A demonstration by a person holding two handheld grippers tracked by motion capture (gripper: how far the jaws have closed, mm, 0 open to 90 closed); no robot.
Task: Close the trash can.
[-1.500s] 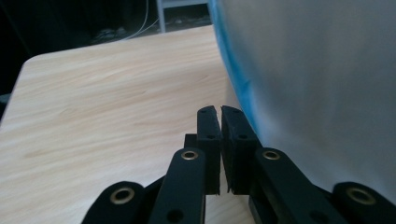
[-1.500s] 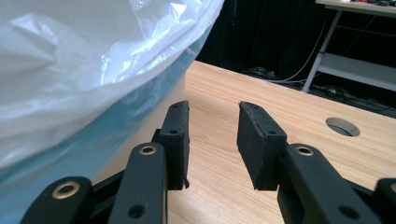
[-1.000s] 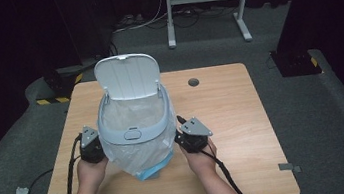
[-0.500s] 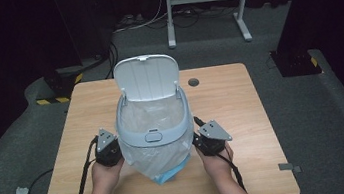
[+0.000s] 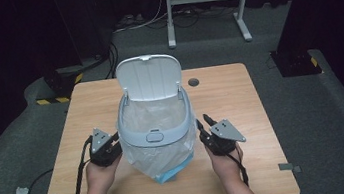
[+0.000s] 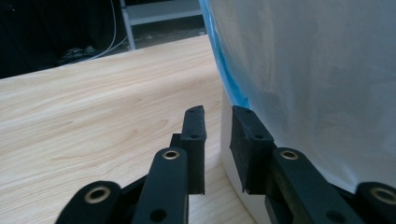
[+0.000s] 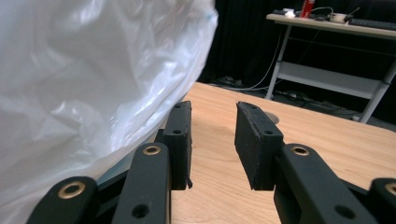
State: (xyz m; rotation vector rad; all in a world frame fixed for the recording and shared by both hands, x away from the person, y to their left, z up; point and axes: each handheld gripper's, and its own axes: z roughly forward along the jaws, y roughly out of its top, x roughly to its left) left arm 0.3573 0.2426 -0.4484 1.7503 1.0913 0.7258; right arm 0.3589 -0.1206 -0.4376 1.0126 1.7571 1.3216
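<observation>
A pale blue-grey bin stands mid-table with its lid tipped up and back. A white bag lines it and hangs down its outside, with a blue edge near the table. My left gripper sits close against the bin's left side and my right gripper against its right side. In the left gripper view the left gripper is open by a narrow gap, nothing between the jaws, the bag beside the right jaw. In the right gripper view the right gripper is open and empty, the bag bulging over its left jaw.
The wooden table has a round cable hole behind the bin. A white desk frame and cables stand on the floor beyond. A black-and-yellow striped block lies off the table's far left corner.
The bin has shifted right and a little nearer to the person, with both grippers moving alongside it. Over the last half second it has barely moved.
</observation>
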